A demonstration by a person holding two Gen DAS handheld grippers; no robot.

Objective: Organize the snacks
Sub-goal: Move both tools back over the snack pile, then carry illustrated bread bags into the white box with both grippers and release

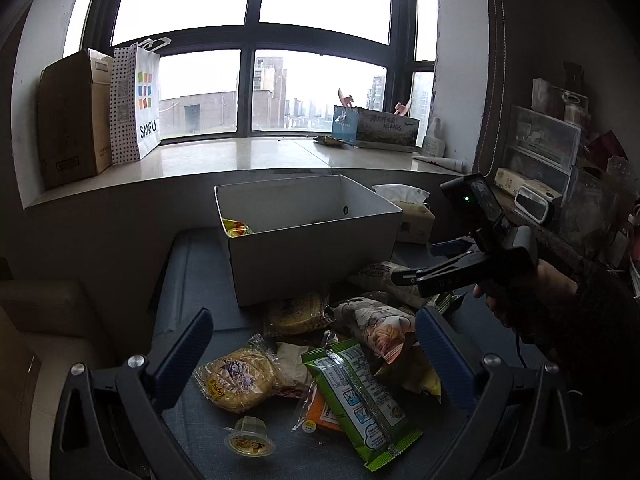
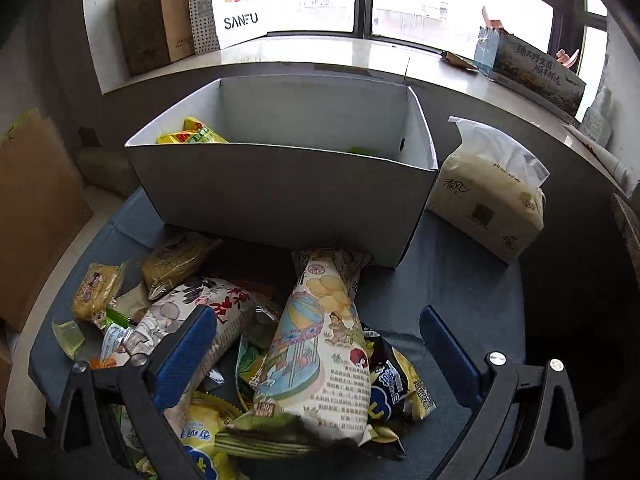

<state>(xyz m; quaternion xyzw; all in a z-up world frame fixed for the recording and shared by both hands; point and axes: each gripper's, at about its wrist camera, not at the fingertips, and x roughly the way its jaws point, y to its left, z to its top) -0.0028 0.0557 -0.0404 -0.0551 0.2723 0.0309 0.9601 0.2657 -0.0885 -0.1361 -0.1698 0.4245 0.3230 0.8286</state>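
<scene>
Currently both grippers empty, left gripper [image 1: 312,356] jaws wide over green packet [image 1: 360,396], right gripper [image 2: 316,356] gaping — straddling tall chip bag [image 2: 320,356], white box [image 2: 280,196] behind snacks.

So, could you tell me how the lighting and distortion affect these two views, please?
Left wrist view: the window is blown out to white, the box and snacks are dim by contrast, and the frame bars bow from the fisheye. Right wrist view: the panes glare too, the sill curves, the corners go dark, but the packets read clearly.
</scene>
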